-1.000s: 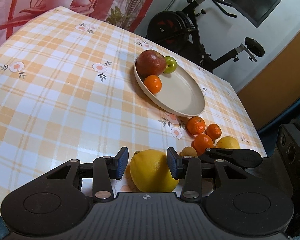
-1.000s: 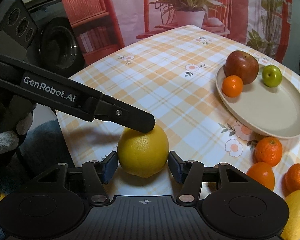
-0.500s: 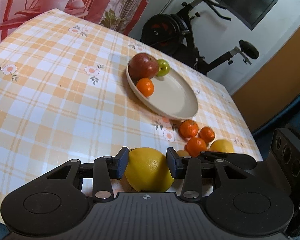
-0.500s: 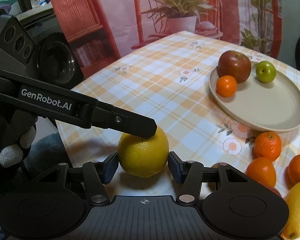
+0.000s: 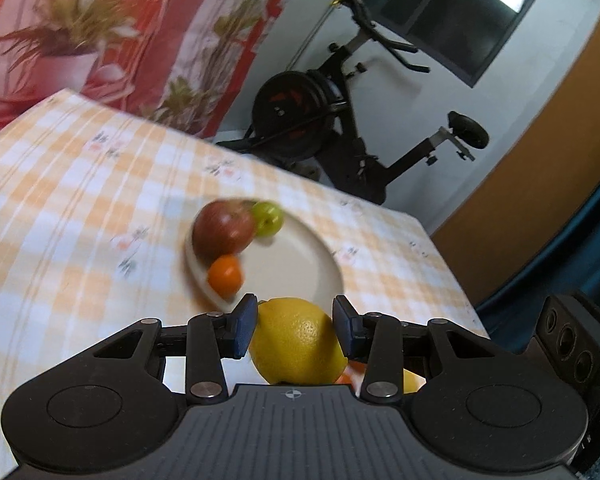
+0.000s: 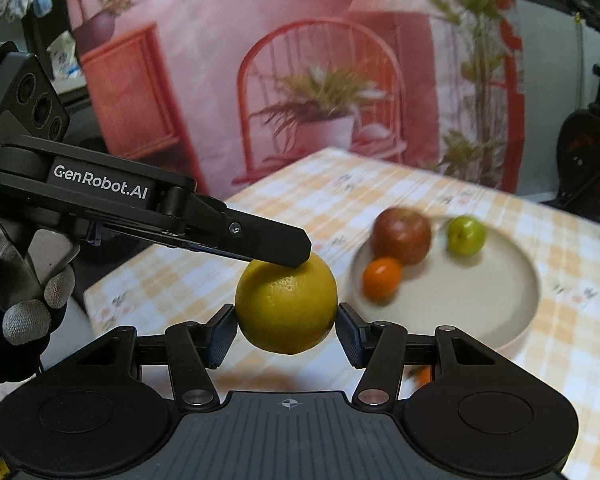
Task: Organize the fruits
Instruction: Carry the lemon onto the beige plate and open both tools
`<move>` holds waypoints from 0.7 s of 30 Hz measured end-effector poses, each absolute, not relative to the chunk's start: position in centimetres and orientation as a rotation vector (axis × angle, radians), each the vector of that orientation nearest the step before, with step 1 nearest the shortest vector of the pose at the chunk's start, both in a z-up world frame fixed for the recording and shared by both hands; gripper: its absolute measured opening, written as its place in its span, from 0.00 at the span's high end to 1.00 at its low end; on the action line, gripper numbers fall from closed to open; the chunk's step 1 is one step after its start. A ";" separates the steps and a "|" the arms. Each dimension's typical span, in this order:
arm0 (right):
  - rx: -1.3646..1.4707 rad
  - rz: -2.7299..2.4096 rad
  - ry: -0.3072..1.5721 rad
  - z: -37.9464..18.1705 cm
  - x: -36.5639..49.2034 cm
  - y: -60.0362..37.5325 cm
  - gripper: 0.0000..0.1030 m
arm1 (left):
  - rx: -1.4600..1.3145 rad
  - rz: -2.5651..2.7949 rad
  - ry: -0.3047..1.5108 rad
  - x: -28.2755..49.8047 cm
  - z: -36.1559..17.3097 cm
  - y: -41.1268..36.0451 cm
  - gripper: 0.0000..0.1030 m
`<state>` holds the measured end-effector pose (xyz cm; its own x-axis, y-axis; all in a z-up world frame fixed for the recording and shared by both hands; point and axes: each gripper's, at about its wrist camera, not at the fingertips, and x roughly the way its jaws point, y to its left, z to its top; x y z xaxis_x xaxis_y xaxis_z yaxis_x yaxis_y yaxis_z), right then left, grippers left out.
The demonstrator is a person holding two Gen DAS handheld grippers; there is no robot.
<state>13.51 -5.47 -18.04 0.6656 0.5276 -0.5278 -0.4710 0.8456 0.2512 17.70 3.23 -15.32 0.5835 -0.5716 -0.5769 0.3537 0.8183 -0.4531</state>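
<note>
**Two hand-held grippers, one yellow citrus fruit lifted over the bench**

The bench (image 6: 440, 200), covered in an orange-and-white checked cloth with small flowers, filled both views. A cream plate (image 6: 512, 288) sat on it, carrying a red apple (image 6: 402, 234), a green apple (image 6: 466, 235) and a small orange (image 6: 382, 282) along its far-left edge. An exercise bike (image 5: 340, 120) stood beyond the bench. The left hand-held gripper (image 5: 295, 330) was partly closed, its pads pressed on both sides of a yellow citrus fruit (image 5: 298, 344), held clear of the cloth in front of the plate. The right hand-held gripper (image 6: 286, 332) was closed on the same fruit, which it also clasped. A gloved hand (image 6: 24, 300) gripped the left tool.
</note>
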 end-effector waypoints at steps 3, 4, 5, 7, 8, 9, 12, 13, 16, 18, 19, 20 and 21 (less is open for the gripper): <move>0.090 0.534 0.605 -17.4 14.7 -7.3 0.51 | -0.301 -0.577 0.772 19.2 -14.8 1.7 0.58; 0.088 0.527 0.601 -17.2 15.2 -8.0 0.51 | -0.297 -0.584 0.771 19.7 -14.7 1.1 0.58; 0.090 0.519 0.599 -17.1 15.8 -8.6 0.51 | -0.290 -0.587 0.771 20.2 -14.7 0.6 0.58; 0.089 0.510 0.599 -17.0 16.9 -9.7 0.51 | -0.271 -0.590 0.774 21.2 -14.7 -0.5 0.58; 0.084 0.505 0.600 -17.0 17.5 -10.2 0.51 | -0.262 -0.592 0.775 21.5 -14.7 -0.8 0.58; 0.079 0.499 0.603 -17.1 18.1 -10.6 0.51 | -0.252 -0.591 0.779 22.2 -14.8 -1.4 0.58; 0.085 0.493 0.616 -17.5 20.1 -11.8 0.51 | -0.233 -0.589 0.795 23.8 -15.1 -2.4 0.58; 0.088 0.492 0.620 -17.7 20.5 -12.0 0.51 | -0.230 -0.588 0.801 24.4 -15.2 -2.6 0.58; 0.102 0.492 0.644 -18.6 22.5 -12.9 0.51 | -0.219 -0.578 0.832 26.4 -16.0 -3.4 0.58; 0.102 0.493 0.662 -19.3 23.7 -13.3 0.51 | -0.219 -0.570 0.858 27.6 -16.5 -3.9 0.58; 0.098 0.491 0.671 -19.7 24.4 -13.5 0.51 | -0.218 -0.567 0.872 28.2 -16.9 -4.1 0.58; 0.095 0.489 0.679 -20.1 24.8 -13.7 0.51 | -0.214 -0.564 0.881 28.7 -17.2 -4.4 0.58; 0.096 0.487 0.689 -20.5 25.4 -14.0 0.51 | -0.208 -0.562 0.891 29.2 -17.5 -4.8 0.58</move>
